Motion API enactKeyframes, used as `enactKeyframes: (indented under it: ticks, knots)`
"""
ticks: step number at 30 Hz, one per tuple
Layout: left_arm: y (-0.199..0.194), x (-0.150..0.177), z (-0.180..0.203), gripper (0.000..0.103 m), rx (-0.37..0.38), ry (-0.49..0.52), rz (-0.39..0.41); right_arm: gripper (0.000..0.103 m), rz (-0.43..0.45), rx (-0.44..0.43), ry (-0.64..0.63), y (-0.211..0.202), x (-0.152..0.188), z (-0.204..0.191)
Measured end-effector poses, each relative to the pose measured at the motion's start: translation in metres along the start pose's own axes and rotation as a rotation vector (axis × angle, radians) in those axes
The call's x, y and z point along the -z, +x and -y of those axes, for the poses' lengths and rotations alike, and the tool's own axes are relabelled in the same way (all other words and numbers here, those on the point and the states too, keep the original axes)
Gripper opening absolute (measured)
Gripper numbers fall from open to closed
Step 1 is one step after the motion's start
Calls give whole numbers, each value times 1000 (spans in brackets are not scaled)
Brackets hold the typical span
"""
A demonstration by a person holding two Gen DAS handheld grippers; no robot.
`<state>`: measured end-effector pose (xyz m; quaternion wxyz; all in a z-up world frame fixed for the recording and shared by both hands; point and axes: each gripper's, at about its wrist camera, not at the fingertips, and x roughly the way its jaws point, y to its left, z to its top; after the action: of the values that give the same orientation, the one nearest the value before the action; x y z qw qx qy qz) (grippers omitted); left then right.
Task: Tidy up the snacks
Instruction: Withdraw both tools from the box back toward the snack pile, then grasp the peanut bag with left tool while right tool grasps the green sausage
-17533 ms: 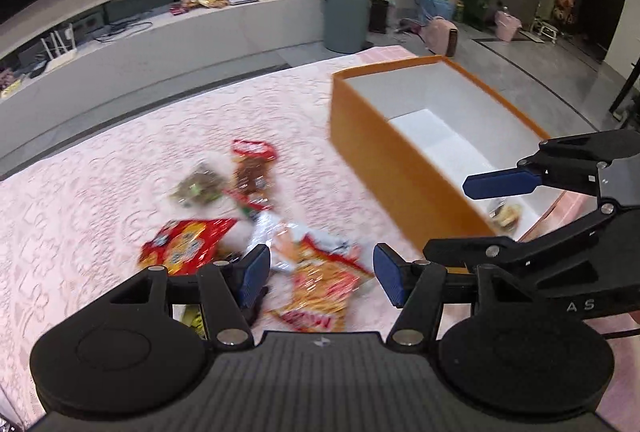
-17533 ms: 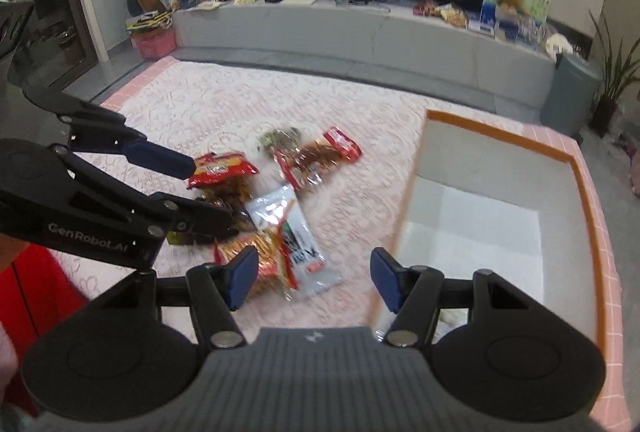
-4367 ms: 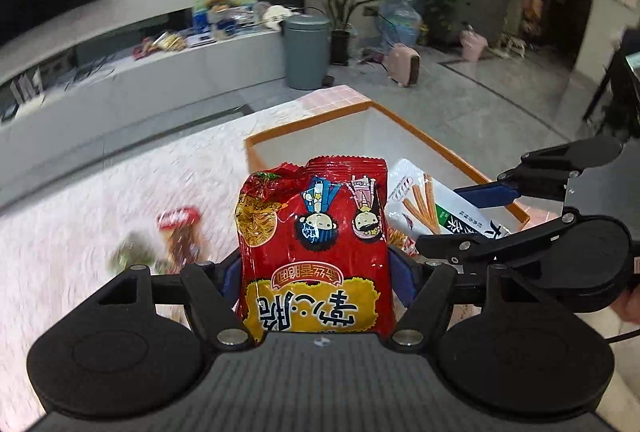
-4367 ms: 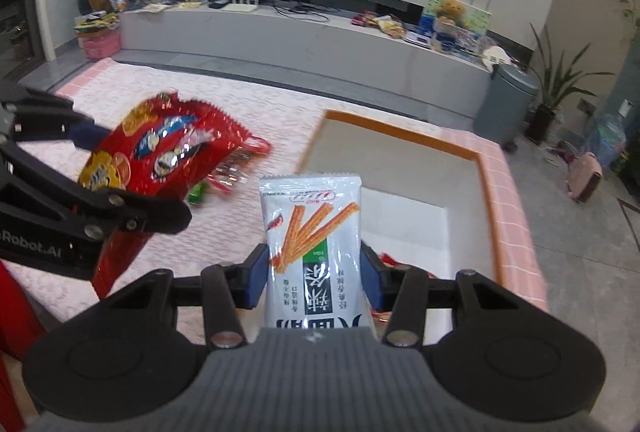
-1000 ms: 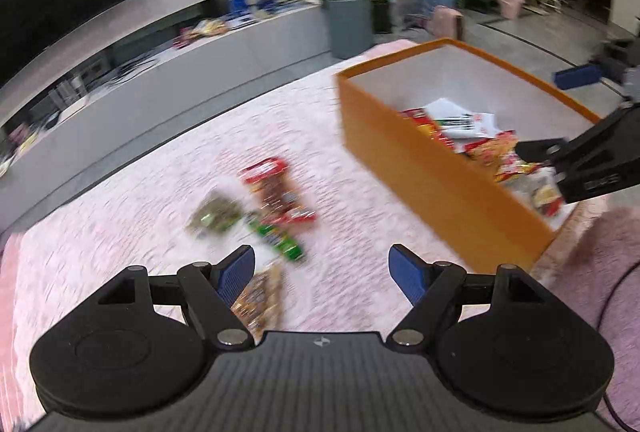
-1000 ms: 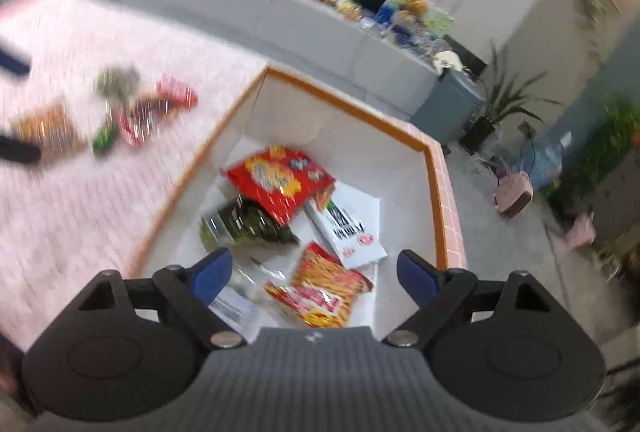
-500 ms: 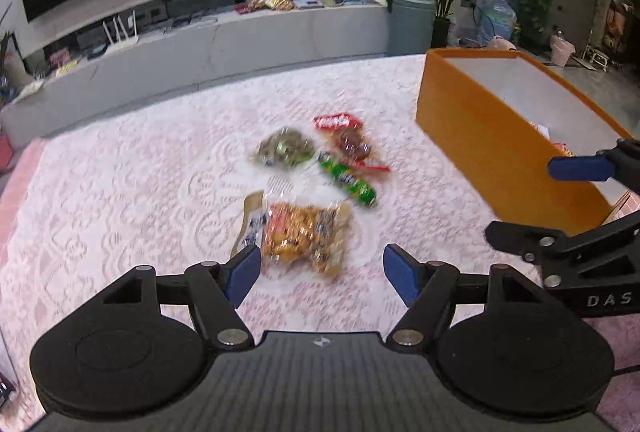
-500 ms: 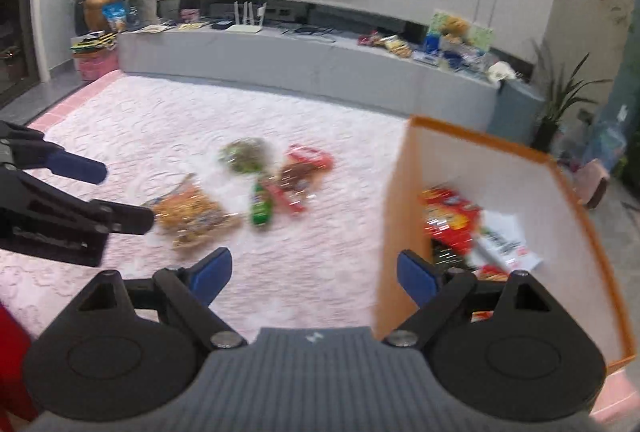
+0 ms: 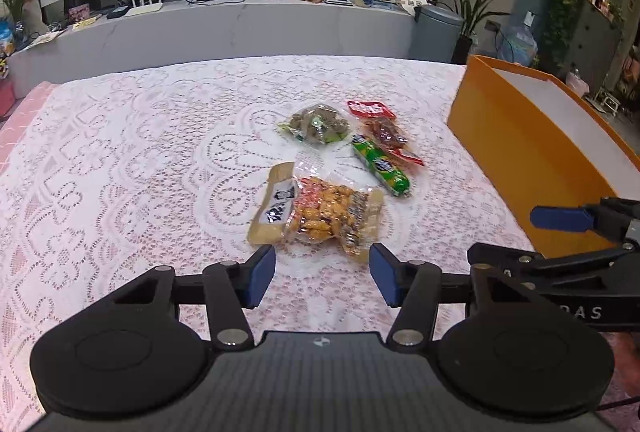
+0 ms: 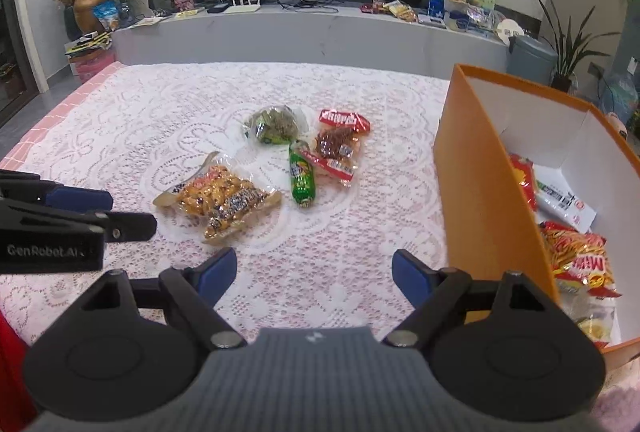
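Orange cardboard forms the open box (image 10: 484, 192), taken as the landmark, which is set on a tabletop covered by a pink-and-white lace cloth (image 9: 120, 160). Inside the box, a red noodle-snack bag (image 10: 576, 256) and a white packet (image 10: 566, 206) are seen against its white lining. To the left of the box, on the cloth, four loose snacks are clustered: a clear bag of golden nuts (image 9: 320, 212), farthest from the box; a green tube-shaped pack (image 9: 380, 164); a red-topped pack of dried meat (image 9: 380, 124), nearest the box; and a green-brown bag (image 9: 316, 122). The left gripper (image 9: 322, 274) is held just short of the nut bag, its jaws spread and closing, with nothing between them. The right gripper (image 10: 314, 276) is held over bare cloth beside the box's near wall, its jaws spread wider, closing, and likewise empty.
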<state>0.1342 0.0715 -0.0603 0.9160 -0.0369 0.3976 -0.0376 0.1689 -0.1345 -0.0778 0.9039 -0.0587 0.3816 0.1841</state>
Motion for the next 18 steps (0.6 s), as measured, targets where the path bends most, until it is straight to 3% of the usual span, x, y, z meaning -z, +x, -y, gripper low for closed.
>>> enactKeyframes:
  ticks: [9,14,18]
  knots:
    - [18,-3,-14,65,9,-45,18,66,-51,-15,-17,27,-5,-6]
    - [34,-11,-13,76,28,14,-7,52,-70,-1,-33,45,-9,-4]
    - [46,-19,-10,84,39,54,-8,51,-75,-4,-35,58,-17,1]
